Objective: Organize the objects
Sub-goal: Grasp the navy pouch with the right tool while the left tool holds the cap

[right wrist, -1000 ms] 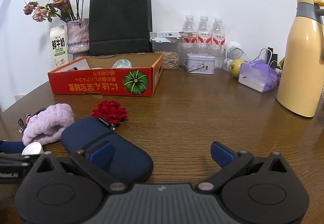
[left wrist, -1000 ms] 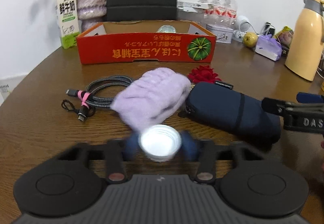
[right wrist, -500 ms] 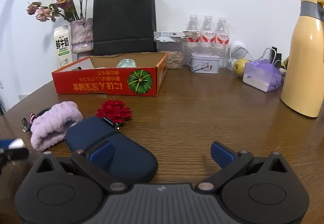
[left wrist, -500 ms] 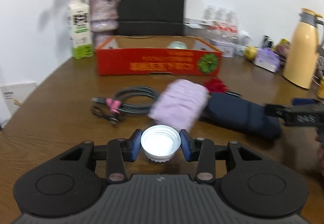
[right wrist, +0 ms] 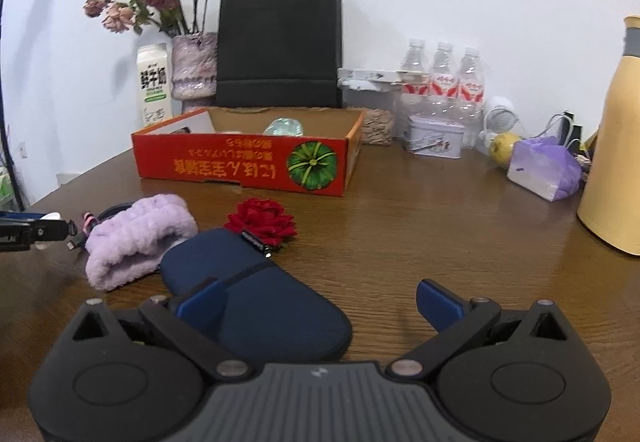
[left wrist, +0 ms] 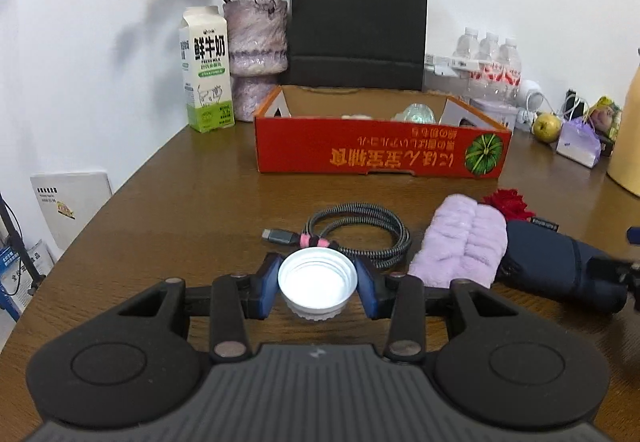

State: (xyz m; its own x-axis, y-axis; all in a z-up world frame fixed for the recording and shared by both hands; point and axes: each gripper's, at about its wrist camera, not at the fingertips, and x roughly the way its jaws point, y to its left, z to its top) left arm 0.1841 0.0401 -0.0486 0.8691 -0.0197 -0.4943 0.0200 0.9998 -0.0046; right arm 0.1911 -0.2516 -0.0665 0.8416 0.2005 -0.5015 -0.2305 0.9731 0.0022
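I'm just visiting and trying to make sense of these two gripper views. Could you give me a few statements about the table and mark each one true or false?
1. The left gripper holds a small white plastic bottle cap between its fingers. True.
2. The right gripper is clamped on the dark navy fabric pouch. False: its fingers stand wide apart and grip nothing.
3. The red artificial flower lies inside the orange cardboard box. False: it lies on the brown wooden table, in front of the box.
4. The fluffy lilac headband lies between the coiled braided cable and the pouch. True.
5. The green-and-white milk carton lies tipped over. False: it stands upright beside the vase.
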